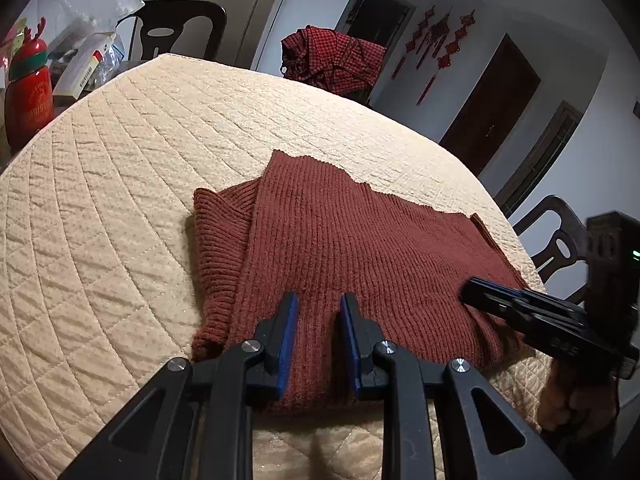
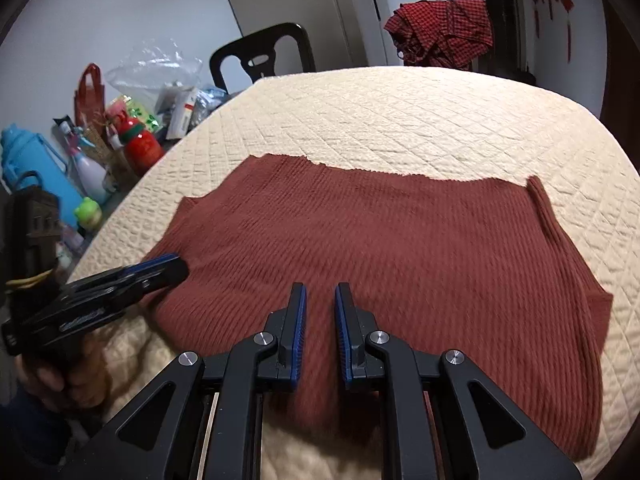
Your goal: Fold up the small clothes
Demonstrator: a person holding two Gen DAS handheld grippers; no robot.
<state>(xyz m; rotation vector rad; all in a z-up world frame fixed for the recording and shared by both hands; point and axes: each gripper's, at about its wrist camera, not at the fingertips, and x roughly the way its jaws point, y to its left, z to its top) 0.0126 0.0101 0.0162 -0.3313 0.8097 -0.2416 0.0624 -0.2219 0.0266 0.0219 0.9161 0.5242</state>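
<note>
A rust-red ribbed sweater (image 2: 400, 248) is lying folded and flat on the cream quilted table cover (image 2: 420, 120), toward the near edge of that cover; on the sweater's left side a narrower ribbed layer (image 1: 220, 240) is showing from under the top panel, and on its right side a thin ribbed edge (image 2: 548, 216) is running along the border.

The left gripper (image 1: 319, 304) is hovering just over the sweater's near left part, its blue-padded fingers (image 1: 290, 332) standing slightly apart with only the knit surface showing in the gap; nothing is being pinched. The right gripper (image 2: 320, 292) is hanging over the sweater's near middle, its jaws likewise parted a little and clamping nothing; whether the tips are touching the knit cannot be told.

Beyond the sweater, past the far edge of the cover, a red checked cloth (image 1: 336, 60) is draping over a chair; to the sweater's far left a red bottle (image 2: 140, 146) and a blue flask (image 2: 36, 168) are standing among clutter beside the cover.
</note>
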